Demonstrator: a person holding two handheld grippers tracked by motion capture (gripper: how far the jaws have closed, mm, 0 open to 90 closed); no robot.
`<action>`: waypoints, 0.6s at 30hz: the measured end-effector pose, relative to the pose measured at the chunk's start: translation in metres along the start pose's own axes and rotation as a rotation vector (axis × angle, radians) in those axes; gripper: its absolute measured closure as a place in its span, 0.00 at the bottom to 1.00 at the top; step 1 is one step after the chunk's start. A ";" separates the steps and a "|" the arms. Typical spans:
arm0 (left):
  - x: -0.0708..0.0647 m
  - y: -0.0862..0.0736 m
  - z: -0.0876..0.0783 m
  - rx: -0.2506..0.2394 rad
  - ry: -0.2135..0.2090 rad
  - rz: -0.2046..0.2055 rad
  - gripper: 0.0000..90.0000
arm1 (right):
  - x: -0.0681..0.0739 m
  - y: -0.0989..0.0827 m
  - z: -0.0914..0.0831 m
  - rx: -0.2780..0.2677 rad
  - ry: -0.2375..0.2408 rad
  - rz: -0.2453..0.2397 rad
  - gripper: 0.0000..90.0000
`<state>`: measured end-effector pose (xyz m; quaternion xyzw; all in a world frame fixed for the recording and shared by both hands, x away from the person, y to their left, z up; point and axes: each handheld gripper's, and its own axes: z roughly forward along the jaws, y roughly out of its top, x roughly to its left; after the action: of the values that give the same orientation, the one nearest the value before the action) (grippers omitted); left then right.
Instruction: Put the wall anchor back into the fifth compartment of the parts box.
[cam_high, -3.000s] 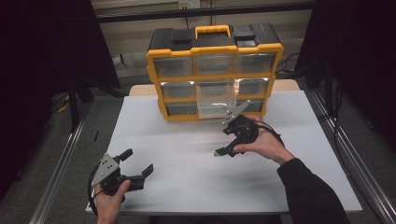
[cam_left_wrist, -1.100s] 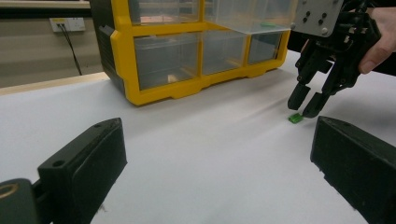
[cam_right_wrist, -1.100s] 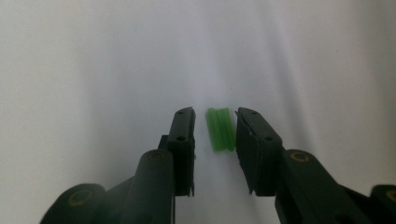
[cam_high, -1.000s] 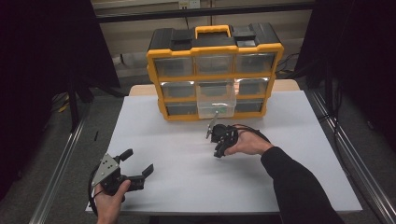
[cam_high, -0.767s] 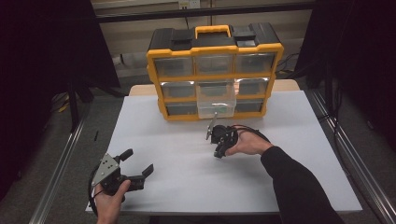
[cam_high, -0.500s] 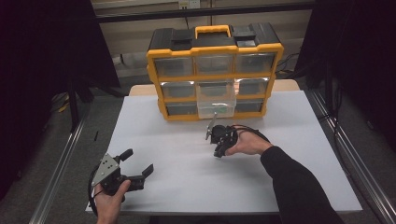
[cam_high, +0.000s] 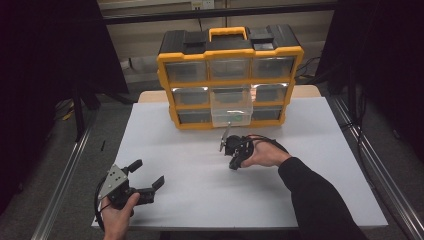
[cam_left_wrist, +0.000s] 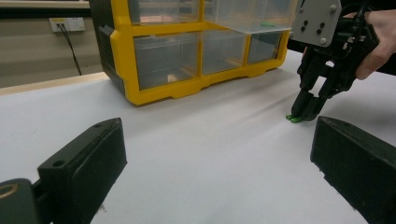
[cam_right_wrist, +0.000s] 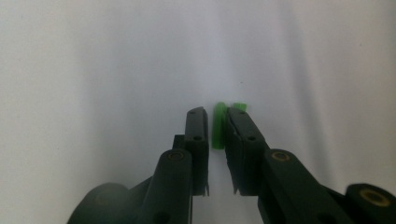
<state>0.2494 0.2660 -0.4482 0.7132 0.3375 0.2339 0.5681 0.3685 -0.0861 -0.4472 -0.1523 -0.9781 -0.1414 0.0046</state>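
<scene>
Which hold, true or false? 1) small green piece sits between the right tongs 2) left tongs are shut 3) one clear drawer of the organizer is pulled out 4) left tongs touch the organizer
1) True: the green piece lies on the table between the right tongs, whose jaws have just been closing.
2) False: the left tongs stand wide open with nothing between them.
3) True: a clear drawer sticks out of the yellow organizer.
4) False: they are well apart from it, near the table's front edge.

Green piece (cam_right_wrist: 218, 126) between claw (cam_right_wrist: 217, 120) jaws
</scene>
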 end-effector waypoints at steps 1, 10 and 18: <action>0.000 0.000 0.000 0.002 0.004 0.001 0.04 | 0.001 0.001 0.001 0.002 0.002 -0.002 0.88; 0.000 0.000 0.000 0.004 0.004 0.003 0.04 | 0.001 0.003 0.003 0.021 0.013 -0.017 0.94; 0.000 0.000 0.000 0.002 0.004 0.000 0.04 | 0.001 0.003 0.003 0.033 0.030 0.008 0.94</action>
<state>0.2491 0.2660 -0.4480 0.7133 0.3389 0.2353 0.5666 0.3685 -0.0823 -0.4489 -0.1540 -0.9796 -0.1275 0.0222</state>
